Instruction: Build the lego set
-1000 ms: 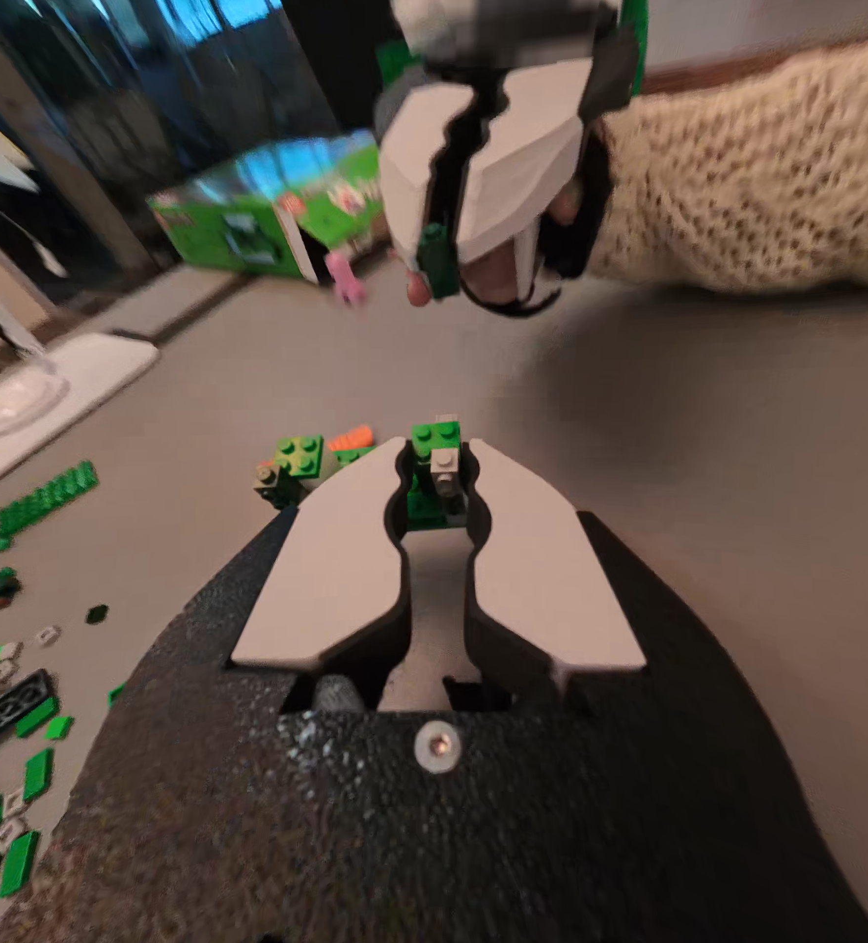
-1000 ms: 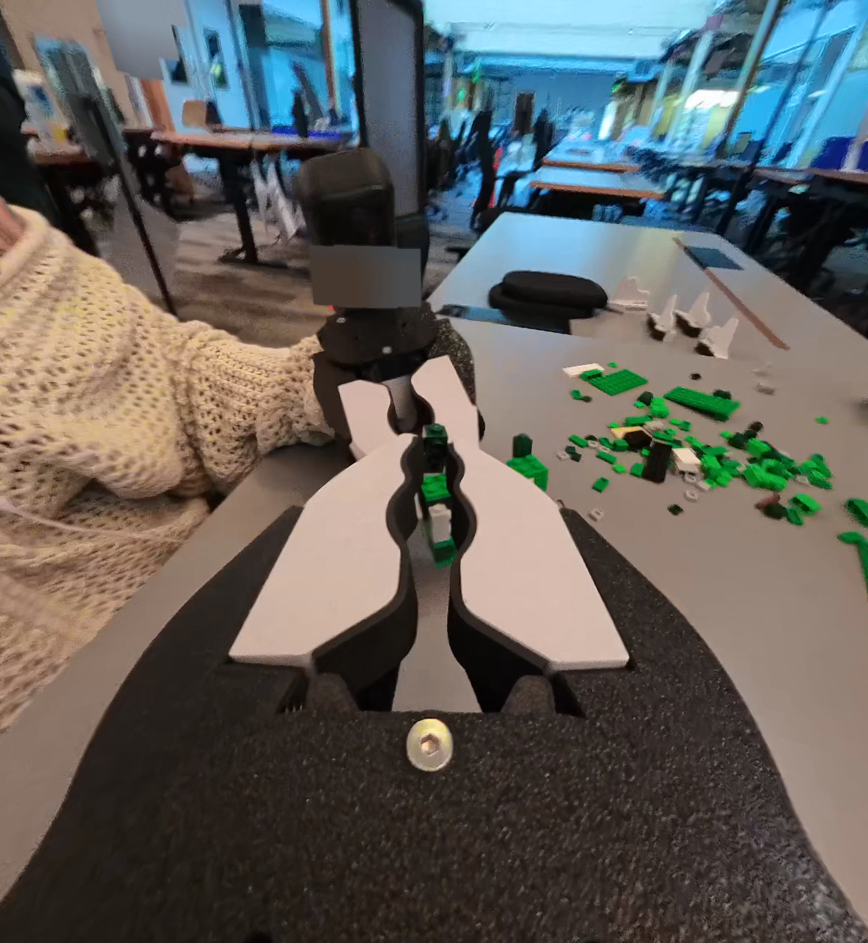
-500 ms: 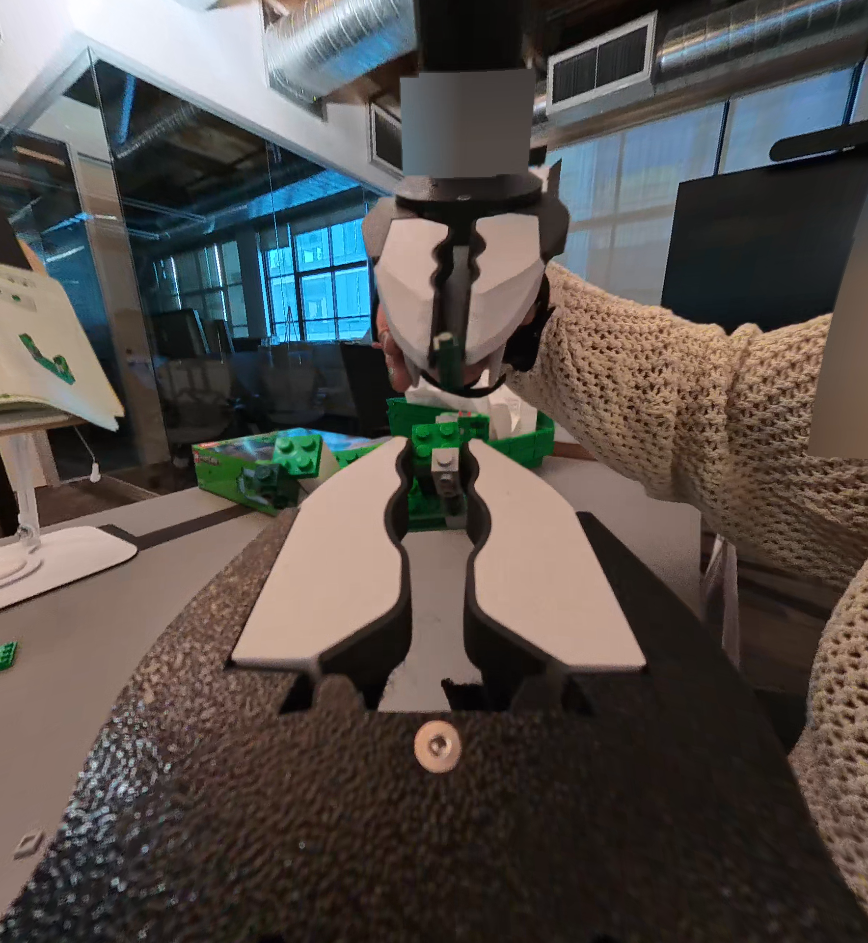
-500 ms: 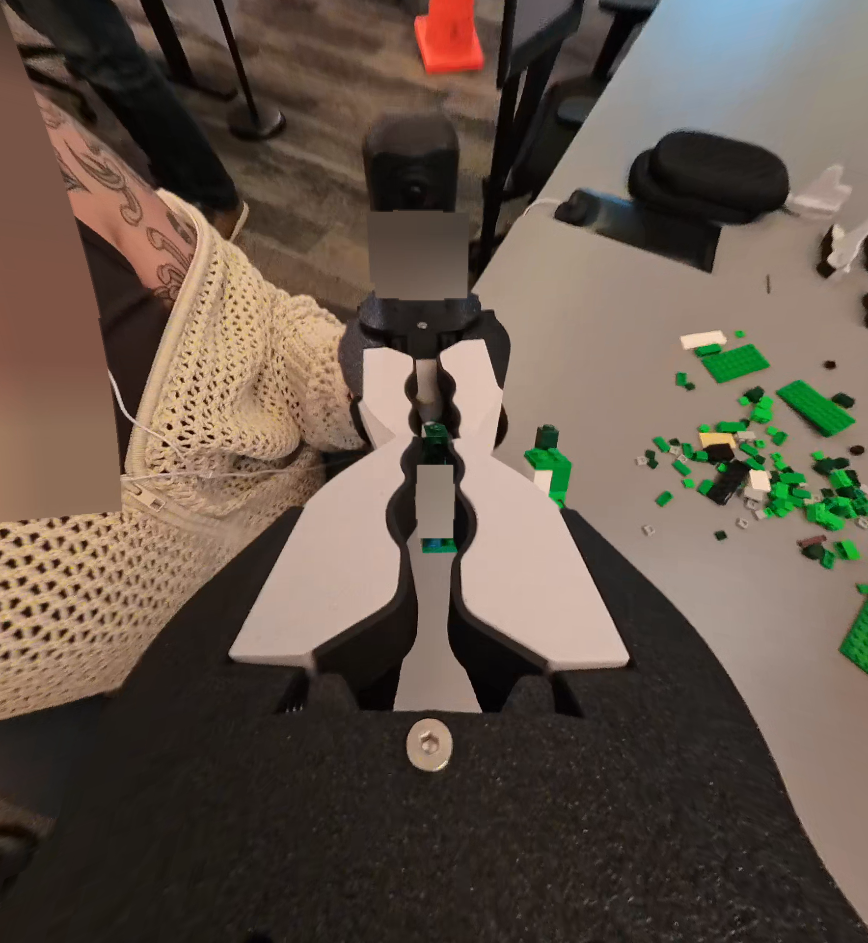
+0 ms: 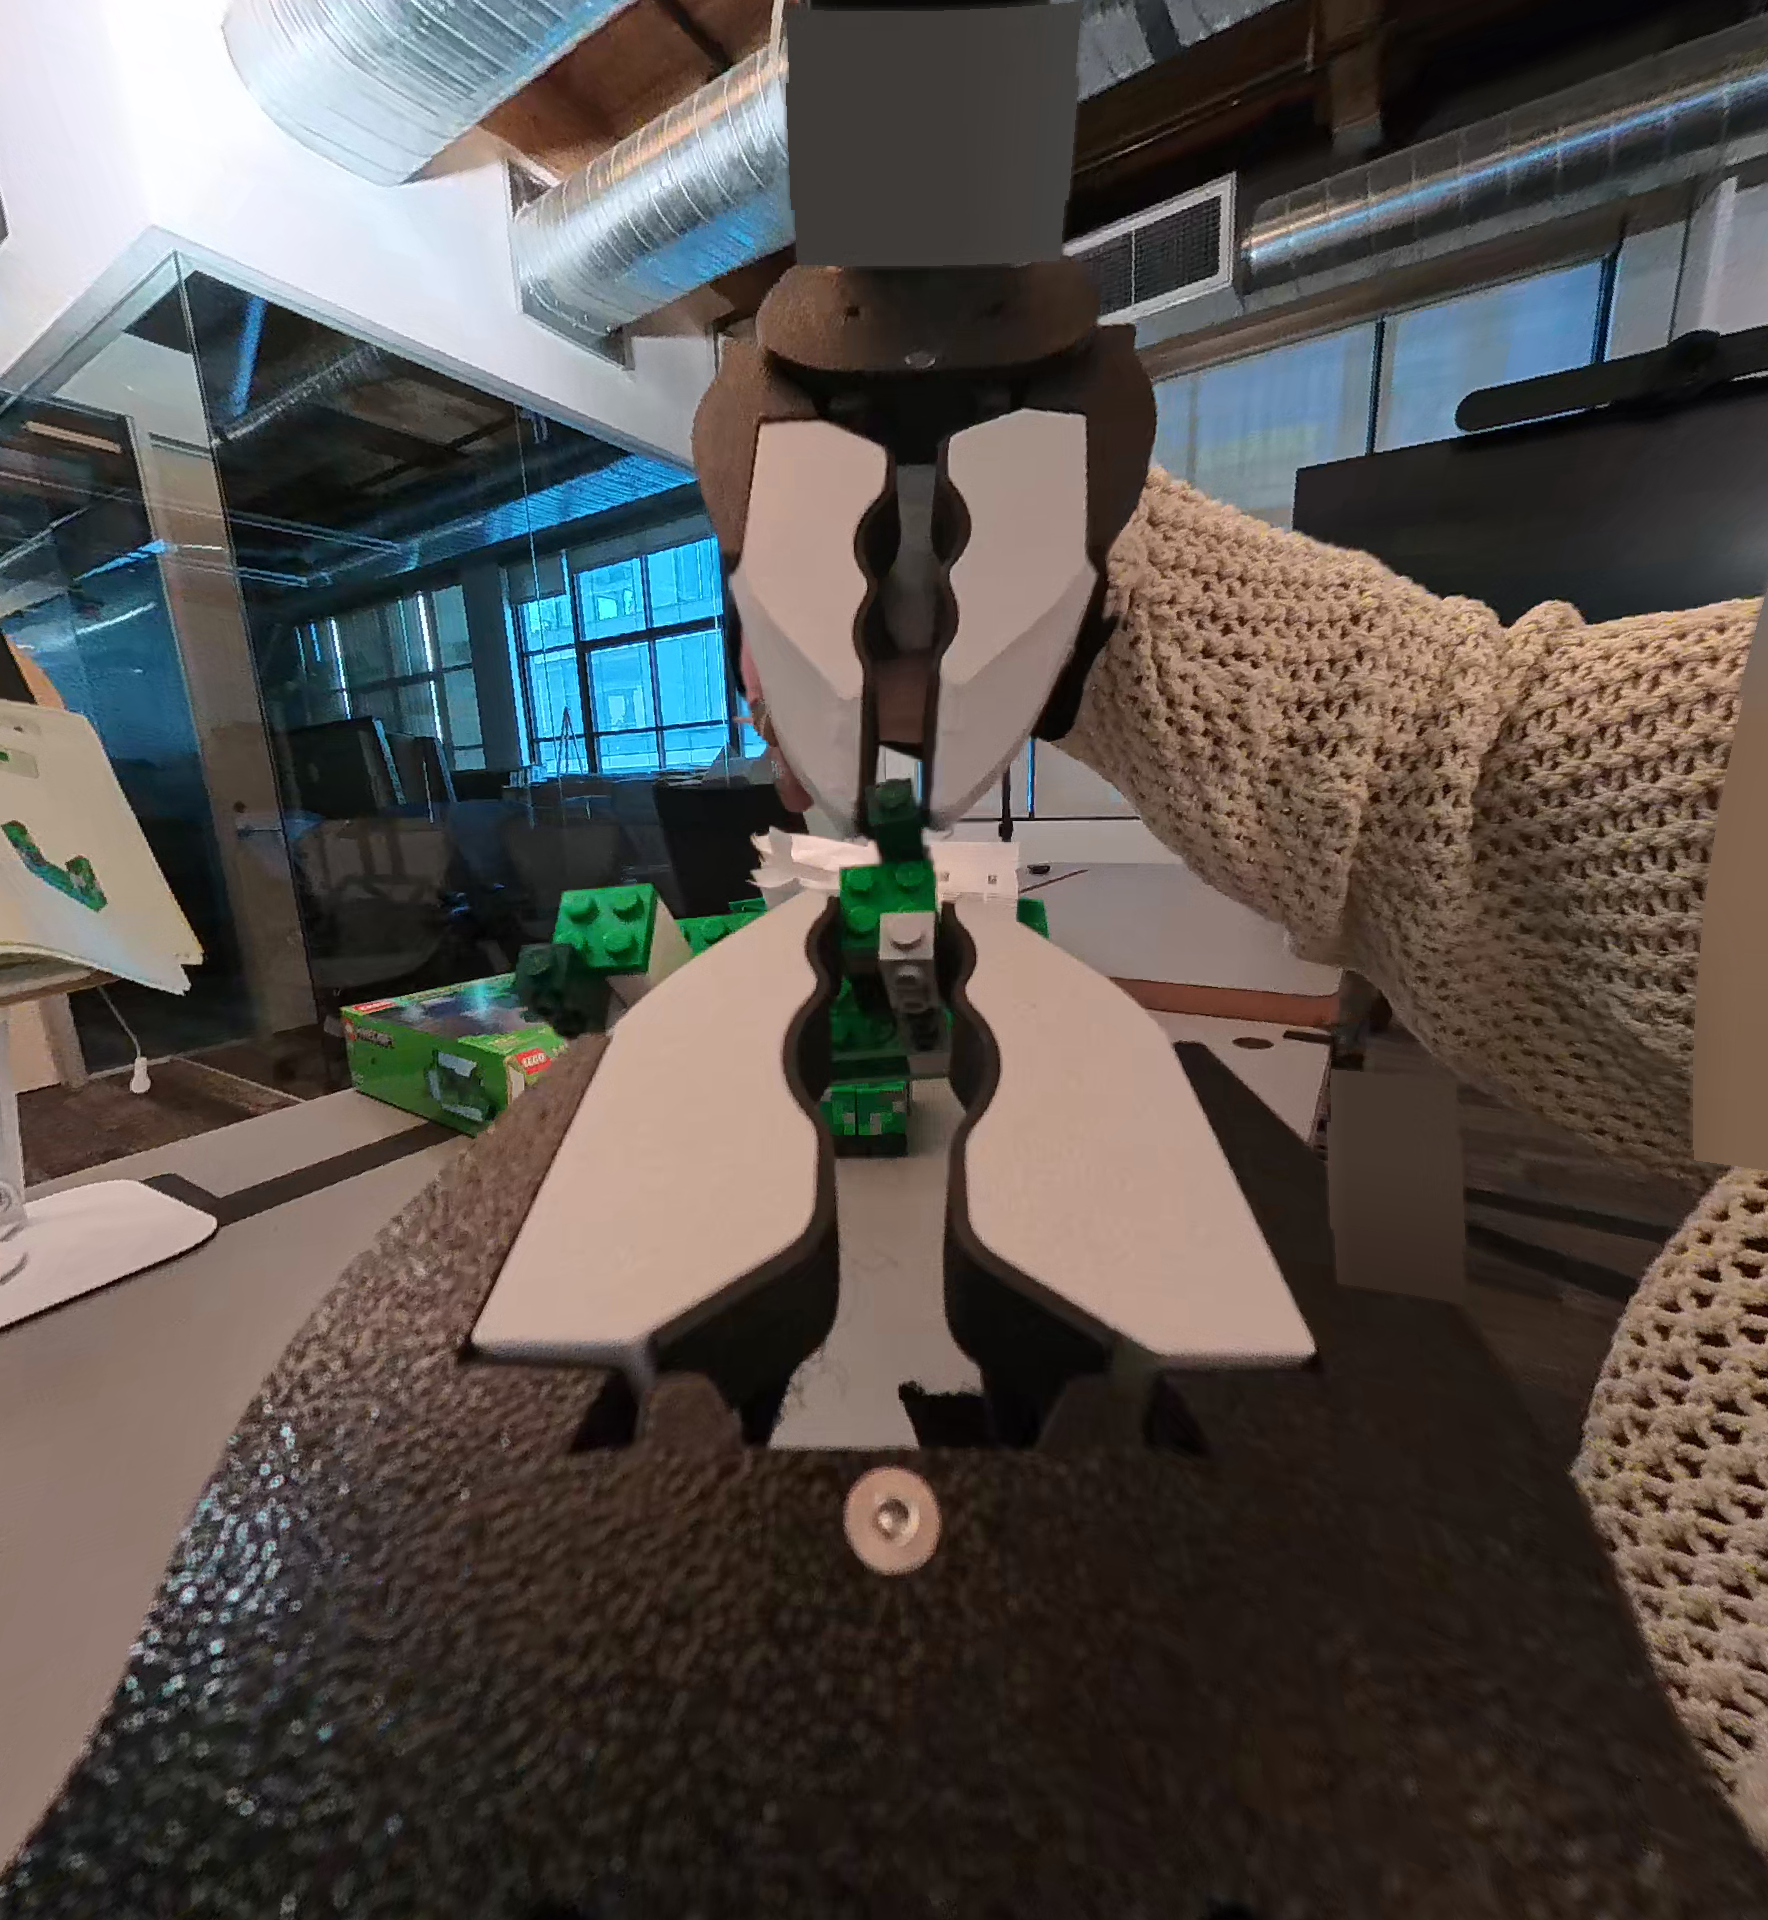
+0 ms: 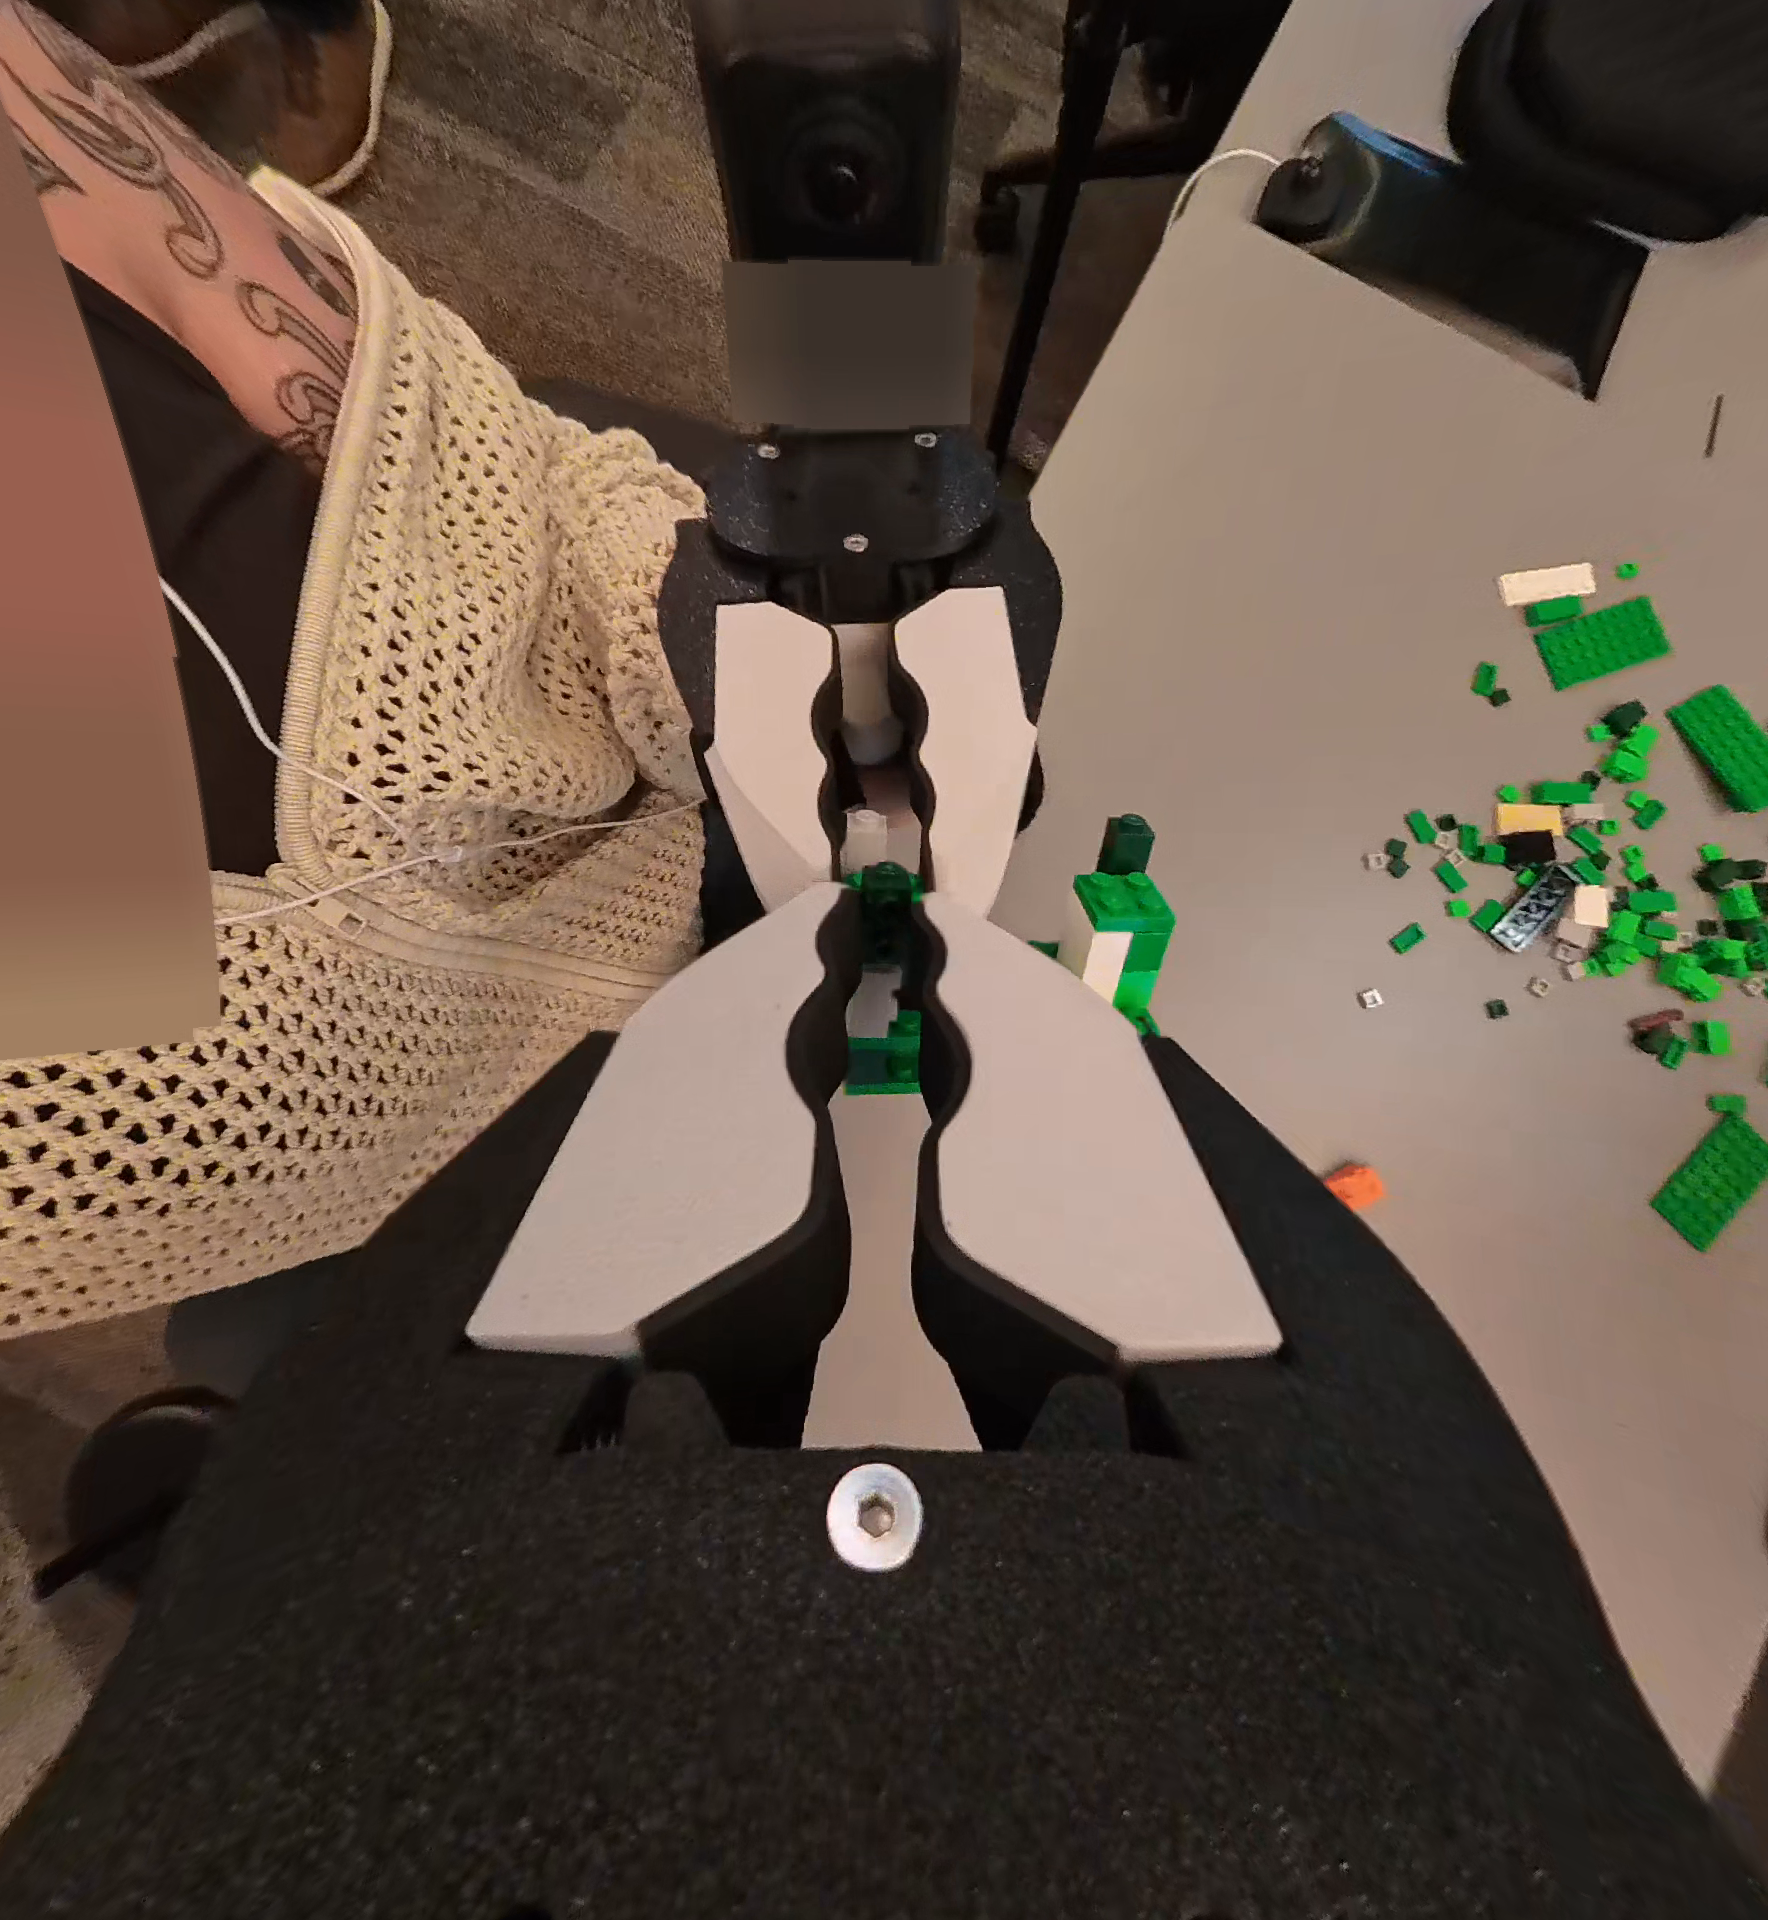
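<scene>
My left gripper is shut on a green, grey and white lego assembly and holds it up off the table. A green and white block section of it sticks out to the side. My right gripper faces the left one tip to tip and is shut on a small dark green brick. In the left wrist view the right gripper holds that brick against the assembly's top studs. The left gripper also shows in the right wrist view.
A grey table holds a scatter of loose green pieces, green plates and an orange piece. A lego box and an instruction booklet on a stand are at the left. A cream knit sleeve reaches in. Left and right tips are no more than a few centimetres apart.
Both grippers have risen off the table with their loads. The right gripper has closed the gap, bringing the dark green brick down to the top of the assembly.
</scene>
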A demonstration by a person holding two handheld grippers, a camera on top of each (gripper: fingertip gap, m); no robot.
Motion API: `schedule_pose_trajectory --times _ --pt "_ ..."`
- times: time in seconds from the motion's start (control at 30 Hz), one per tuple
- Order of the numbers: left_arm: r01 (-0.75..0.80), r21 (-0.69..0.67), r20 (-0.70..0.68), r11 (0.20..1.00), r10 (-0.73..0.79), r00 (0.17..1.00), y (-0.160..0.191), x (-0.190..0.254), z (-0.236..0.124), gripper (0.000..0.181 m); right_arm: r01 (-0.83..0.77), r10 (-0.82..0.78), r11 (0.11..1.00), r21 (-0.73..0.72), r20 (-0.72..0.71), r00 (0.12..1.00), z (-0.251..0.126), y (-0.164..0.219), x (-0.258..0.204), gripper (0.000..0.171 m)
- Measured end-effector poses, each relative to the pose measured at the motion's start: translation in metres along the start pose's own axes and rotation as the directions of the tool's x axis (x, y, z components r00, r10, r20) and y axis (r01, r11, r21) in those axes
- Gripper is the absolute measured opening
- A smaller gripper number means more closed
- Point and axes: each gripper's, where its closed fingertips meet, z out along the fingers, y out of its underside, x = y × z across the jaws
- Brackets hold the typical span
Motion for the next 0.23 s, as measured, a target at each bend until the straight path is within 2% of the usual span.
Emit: schedule_pose_trajectory --times 0.23 --pt "-0.029 0.025 -0.003 0.999 0.029 1.0 -0.014 0.01 -0.006 0.017 -0.022 0.022 1.0 -0.001 0.012 1.0 -0.001 -0.015 -0.011 0.008"
